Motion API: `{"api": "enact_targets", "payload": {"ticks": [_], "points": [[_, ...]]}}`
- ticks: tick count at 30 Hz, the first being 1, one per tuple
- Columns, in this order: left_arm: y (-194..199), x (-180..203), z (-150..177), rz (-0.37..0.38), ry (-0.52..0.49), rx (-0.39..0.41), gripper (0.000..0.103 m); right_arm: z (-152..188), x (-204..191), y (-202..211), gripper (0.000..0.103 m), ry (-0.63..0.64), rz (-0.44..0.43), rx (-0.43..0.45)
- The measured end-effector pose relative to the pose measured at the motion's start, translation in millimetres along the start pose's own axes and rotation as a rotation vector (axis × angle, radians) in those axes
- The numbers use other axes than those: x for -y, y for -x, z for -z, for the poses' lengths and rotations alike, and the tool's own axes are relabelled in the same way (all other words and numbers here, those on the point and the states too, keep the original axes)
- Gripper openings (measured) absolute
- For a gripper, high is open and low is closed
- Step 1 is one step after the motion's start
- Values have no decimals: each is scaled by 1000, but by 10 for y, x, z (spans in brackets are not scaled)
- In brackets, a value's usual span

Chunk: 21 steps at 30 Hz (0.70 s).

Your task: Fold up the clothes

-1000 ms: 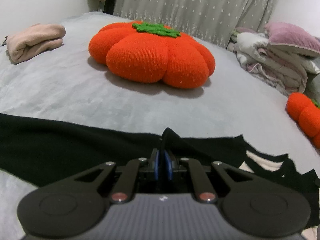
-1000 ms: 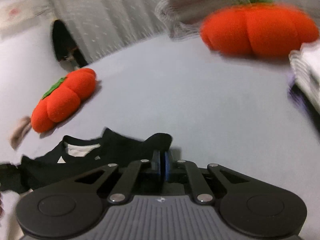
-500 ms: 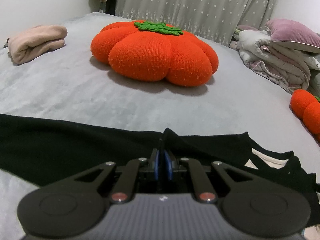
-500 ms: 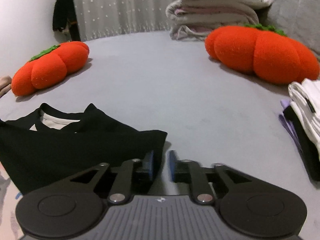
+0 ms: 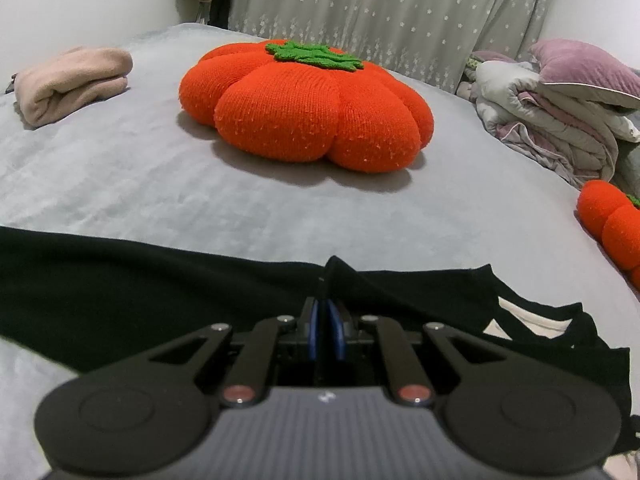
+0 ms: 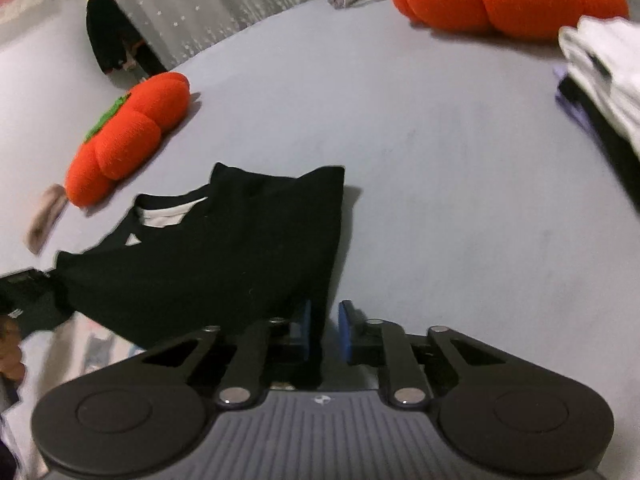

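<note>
Left hand-held gripper (image 5: 326, 318): I see its blue pads pressed together on a raised pinch of the black shirt's far edge, so it is clamped on the cloth.
Black shirt (image 5: 140, 284): in my left wrist view it lies in a wide band across the grey bed (image 5: 120, 184), its neckline with a pale inner layer showing off to the right.
Pink folded garment (image 5: 72, 80): it sits at the far left of the bed, well apart from the shirt.
Large pumpkin cushion (image 5: 308, 104): orange with a green stem patch, it rests mid-bed beyond the shirt, not touching it.
Bedding pile (image 5: 552, 120): folded quilts with a mauve pillow on top, at the far right by the star-dotted curtain (image 5: 380, 12).
Second pumpkin cushion (image 5: 612, 224): only part shows at my right edge.
Right hand-held gripper (image 6: 324, 328): its jaws have just been closing; the blue pads stand a little apart, and the shirt's near right corner (image 6: 320, 320) hangs between them. I see a gap beside the right pad, so I do not call it clamped.
Shirt in my right wrist view (image 6: 224, 256): folded narrower, collar toward the left, right edge straight on the bed.
Stacked clothes (image 6: 600, 76): white over dark, at the right edge.
</note>
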<state>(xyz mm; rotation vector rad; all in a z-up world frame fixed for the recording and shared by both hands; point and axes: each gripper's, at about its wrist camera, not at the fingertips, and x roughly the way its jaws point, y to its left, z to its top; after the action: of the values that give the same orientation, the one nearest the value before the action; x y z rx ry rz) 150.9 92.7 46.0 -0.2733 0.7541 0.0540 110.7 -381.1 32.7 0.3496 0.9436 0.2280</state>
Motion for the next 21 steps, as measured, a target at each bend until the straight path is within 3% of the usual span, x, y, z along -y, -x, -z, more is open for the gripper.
{"api": "enact_targets", "payload": {"ticks": [6,11,16,21], "points": [[-30,6,8,-9,-7,-8,8,17,-17,18,12,-24,-12,0],[-47,10,23,-17,-15,-7,8,48,-90,-39,4,47,38,-18],[-65,37,46,-31,-37,-8,9,74,-220,-53,3,152,105,-9],[-43,20,31,-22,-23,-9,9,62,-344,117,4,219,106,95]]}}
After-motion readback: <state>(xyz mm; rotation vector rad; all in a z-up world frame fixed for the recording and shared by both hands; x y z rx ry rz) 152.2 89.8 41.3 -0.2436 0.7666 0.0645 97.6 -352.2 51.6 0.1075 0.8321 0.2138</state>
